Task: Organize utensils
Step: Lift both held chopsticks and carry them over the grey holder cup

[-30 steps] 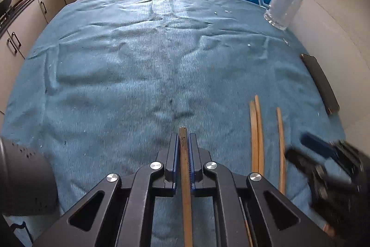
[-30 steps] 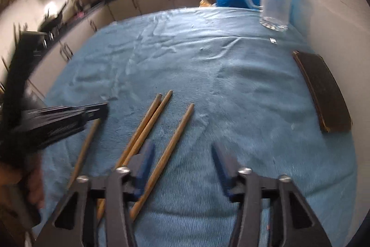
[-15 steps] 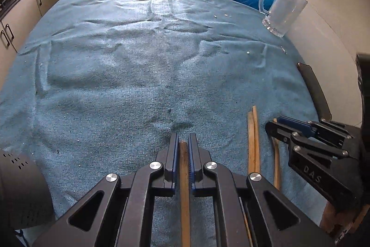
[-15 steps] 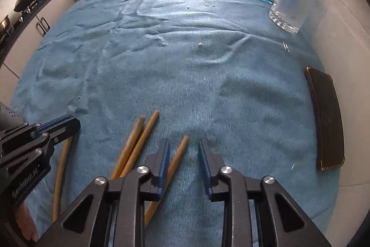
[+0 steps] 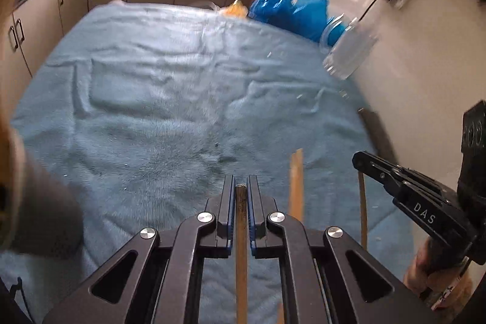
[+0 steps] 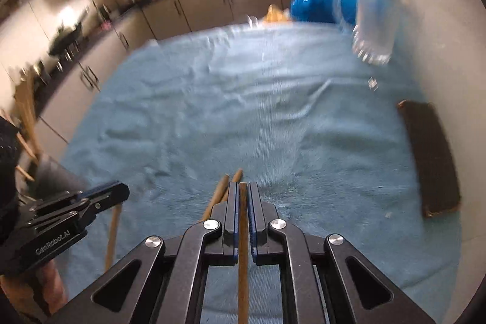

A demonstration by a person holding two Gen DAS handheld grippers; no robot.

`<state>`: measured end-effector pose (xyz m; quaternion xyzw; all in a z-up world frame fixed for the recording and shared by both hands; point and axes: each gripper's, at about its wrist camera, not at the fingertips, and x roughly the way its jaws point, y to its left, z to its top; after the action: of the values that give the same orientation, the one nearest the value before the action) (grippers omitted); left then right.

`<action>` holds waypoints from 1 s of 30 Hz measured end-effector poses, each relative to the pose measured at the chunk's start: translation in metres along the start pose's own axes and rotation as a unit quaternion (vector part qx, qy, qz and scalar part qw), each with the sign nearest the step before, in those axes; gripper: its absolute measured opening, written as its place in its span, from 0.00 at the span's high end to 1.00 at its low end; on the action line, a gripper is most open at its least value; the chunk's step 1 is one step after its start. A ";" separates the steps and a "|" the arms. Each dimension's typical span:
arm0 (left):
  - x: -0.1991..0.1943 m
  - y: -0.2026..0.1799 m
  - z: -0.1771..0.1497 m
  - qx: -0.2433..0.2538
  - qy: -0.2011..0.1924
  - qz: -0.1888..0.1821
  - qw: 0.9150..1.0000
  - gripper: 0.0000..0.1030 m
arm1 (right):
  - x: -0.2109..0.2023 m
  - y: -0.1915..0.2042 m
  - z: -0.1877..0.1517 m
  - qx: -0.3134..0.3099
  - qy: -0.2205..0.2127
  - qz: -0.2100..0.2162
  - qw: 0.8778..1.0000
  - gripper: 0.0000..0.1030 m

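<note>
The left tongs (image 5: 240, 193) are clamped narrow on a wooden chopstick (image 5: 241, 248) that runs back between the fingers toward the camera. The right tongs (image 6: 243, 196) grip another chopstick (image 6: 243, 257) the same way. Two more chopsticks (image 6: 223, 187) lie together on the blue cloth (image 6: 243, 111) covering the surface, just left of the right tongs' tip. A glass mug (image 6: 375, 29), blurred, stands at the far right near a blue bag (image 6: 322, 2). A dark flat case (image 6: 431, 160) lies along the right edge by the wall.
</note>
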<state>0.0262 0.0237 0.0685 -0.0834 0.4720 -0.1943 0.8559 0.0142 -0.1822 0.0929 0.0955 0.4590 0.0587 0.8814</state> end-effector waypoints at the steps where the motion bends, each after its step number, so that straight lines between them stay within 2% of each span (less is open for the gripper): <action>1: -0.009 -0.003 -0.002 0.003 -0.009 -0.003 1.000 0.93 | -0.016 0.001 -0.002 -0.001 -0.022 0.002 1.000 0.95; 6: -0.062 -0.028 -0.012 0.031 -0.070 -0.013 0.997 0.93 | -0.080 0.018 -0.014 -0.024 -0.111 -0.002 0.993 0.95; 11: -0.109 -0.039 -0.029 0.033 -0.120 -0.019 0.992 0.93 | -0.126 0.034 -0.034 -0.037 -0.171 0.000 0.985 0.95; 18: -0.158 -0.044 -0.054 0.026 -0.176 -0.019 0.984 0.93 | -0.165 0.050 -0.057 -0.047 -0.204 0.009 0.978 0.95; 25: -0.211 -0.052 -0.075 0.043 -0.247 0.000 0.968 0.93 | -0.199 0.066 -0.068 -0.056 -0.236 0.018 0.970 0.95; 30: -0.235 -0.050 -0.082 0.048 -0.274 0.000 0.961 0.93 | -0.215 0.081 -0.066 -0.067 -0.253 0.027 0.965 0.95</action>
<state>-0.1674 0.0781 0.2225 -0.0920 0.2097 -0.1863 0.9555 -0.1643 -0.1364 0.2457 0.0604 0.2137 0.0871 0.9711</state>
